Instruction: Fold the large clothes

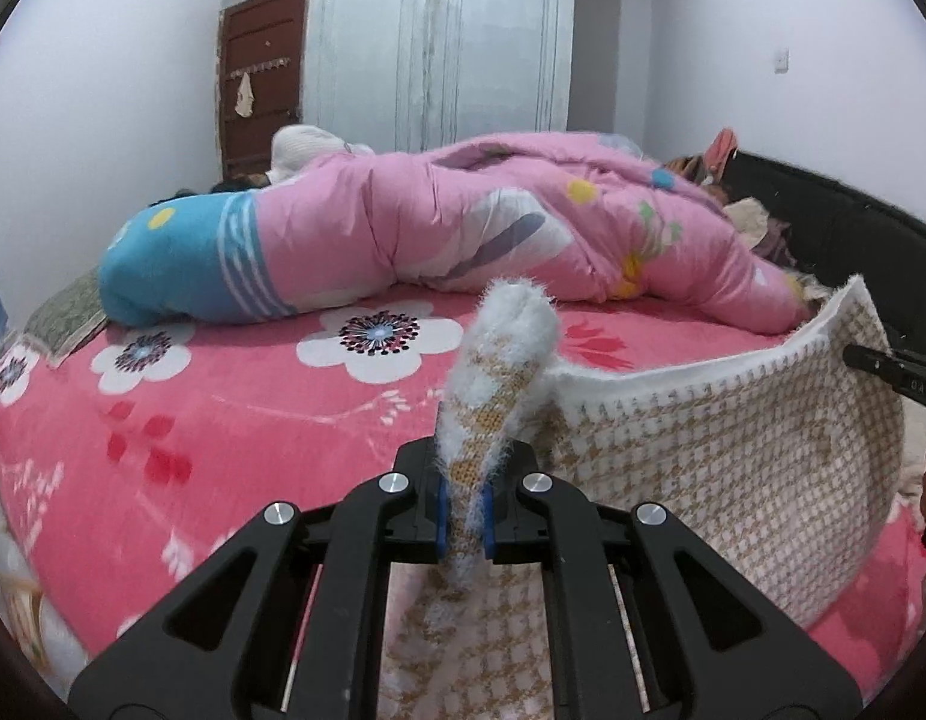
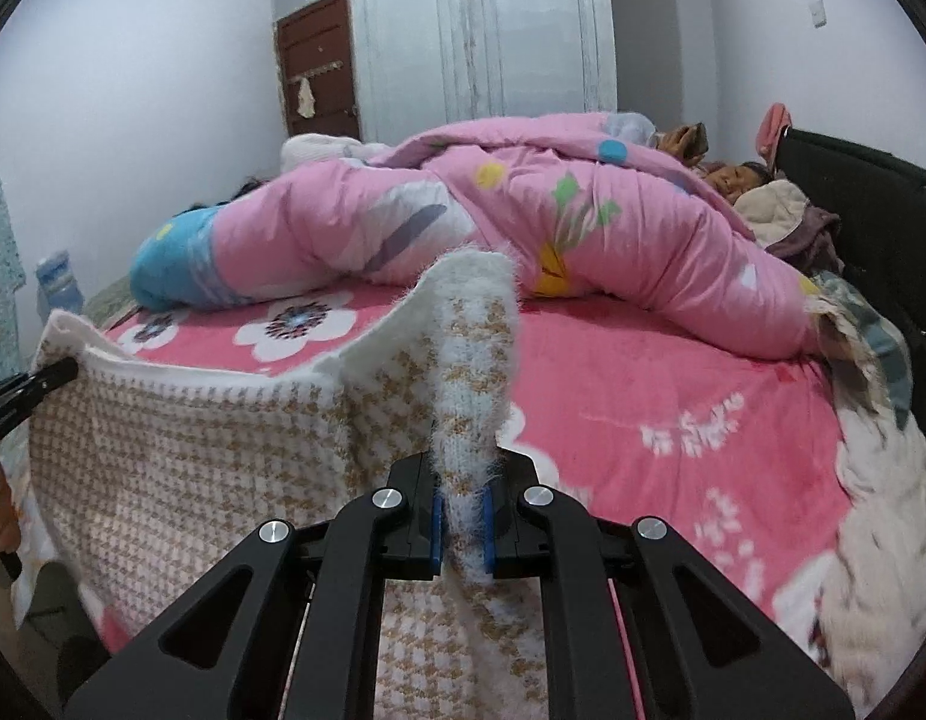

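1. The step in hand looks like the lift before a fold: the left gripper (image 1: 463, 516) is clamped on a bunched edge of the houndstooth knit garment (image 1: 727, 456), and the right gripper (image 2: 463, 525) is clamped on another bunch of the same edge; the knit hangs slack between them above the near side of the bed, its lower part trailing down out of view.
2. The next move calls for drawing the two grips apart to take up the sag, then carrying the held edge forward over the pink flowered bedspread (image 1: 222, 414) so the cloth doubles on itself; both grips must stay firm, since the fuzzy yarn may slip.
3. Room is limited; a pink quilt (image 1: 463, 228) lies heaped across the far half of the bed, and a person's head (image 2: 736, 180) shows at the headboard end, seemingly lying under it, though the view there is small.
4. A dark headboard (image 2: 871, 192) bounds the right; a brown door (image 1: 261, 78) and white wardrobe (image 1: 438, 42) stand well behind.
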